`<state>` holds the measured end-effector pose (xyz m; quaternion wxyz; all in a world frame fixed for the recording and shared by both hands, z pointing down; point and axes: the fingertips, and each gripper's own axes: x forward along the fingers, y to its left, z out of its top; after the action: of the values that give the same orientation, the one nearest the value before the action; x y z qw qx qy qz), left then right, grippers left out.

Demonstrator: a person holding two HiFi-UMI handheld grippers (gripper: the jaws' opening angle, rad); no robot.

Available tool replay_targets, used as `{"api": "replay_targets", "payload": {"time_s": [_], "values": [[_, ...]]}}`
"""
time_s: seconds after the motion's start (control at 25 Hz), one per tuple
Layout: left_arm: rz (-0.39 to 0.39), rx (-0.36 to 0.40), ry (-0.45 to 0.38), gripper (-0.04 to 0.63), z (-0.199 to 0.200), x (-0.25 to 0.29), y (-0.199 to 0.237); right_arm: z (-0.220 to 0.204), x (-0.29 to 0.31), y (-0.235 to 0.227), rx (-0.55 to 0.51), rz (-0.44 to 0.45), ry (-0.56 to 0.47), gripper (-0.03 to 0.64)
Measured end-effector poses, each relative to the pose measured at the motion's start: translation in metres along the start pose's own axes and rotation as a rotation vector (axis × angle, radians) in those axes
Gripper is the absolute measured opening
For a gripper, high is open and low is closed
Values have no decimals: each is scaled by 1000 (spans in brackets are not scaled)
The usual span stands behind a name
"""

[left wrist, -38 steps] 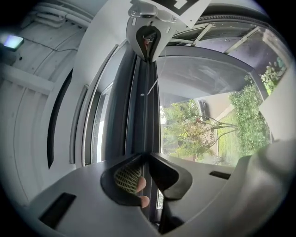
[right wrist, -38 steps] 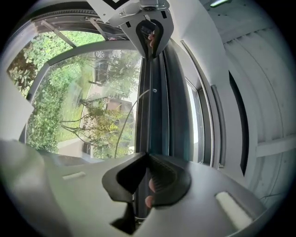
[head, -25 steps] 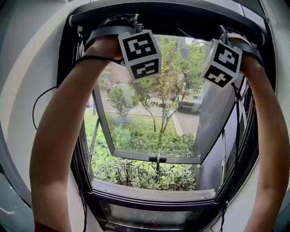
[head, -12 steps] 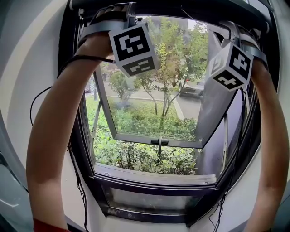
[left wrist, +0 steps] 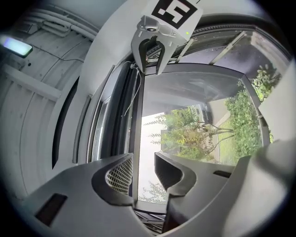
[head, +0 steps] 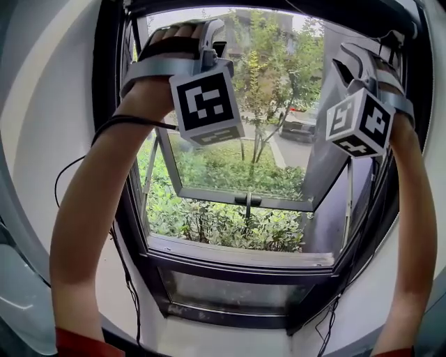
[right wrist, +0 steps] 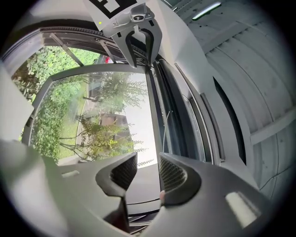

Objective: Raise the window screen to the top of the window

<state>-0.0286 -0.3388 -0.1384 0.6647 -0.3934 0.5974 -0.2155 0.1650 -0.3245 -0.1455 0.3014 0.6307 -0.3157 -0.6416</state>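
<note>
Both empty, left gripper (left wrist: 144, 159) jaws opening, right gripper (right wrist: 148, 159) parted, gaps shown only in gripper views

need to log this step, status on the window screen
Left claw opening, empty; right claw open, empty. No screen mesh across the window, dark bar at top. Nothing in the way.

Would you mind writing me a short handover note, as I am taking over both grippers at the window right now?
Left gripper: raised near the window's top, jaws opening, nothing between them.
Right gripper: raised too, open, empty.
Window screen: its dark bar seems to sit along the top of the frame; no mesh shows over the opening.
Done: the screen looks fully raised.
Left: confirm the bar stays up, then lower both hands.
</note>
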Motion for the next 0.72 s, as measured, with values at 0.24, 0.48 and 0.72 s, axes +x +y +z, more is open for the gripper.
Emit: {"api": "replay_targets", "payload": {"time_s": [0.24, 0.48, 0.72], "values": [[-62, -31, -28, 126, 7, -26, -41, 10, -27, 25, 5, 9, -37, 153], [-120, -68, -7, 127, -1, -49, -87, 18, -64, 57, 55, 35, -71, 153], [-197, -160, -3, 130, -10, -82, -137, 21, -107, 102, 139, 93, -82, 153]]}}
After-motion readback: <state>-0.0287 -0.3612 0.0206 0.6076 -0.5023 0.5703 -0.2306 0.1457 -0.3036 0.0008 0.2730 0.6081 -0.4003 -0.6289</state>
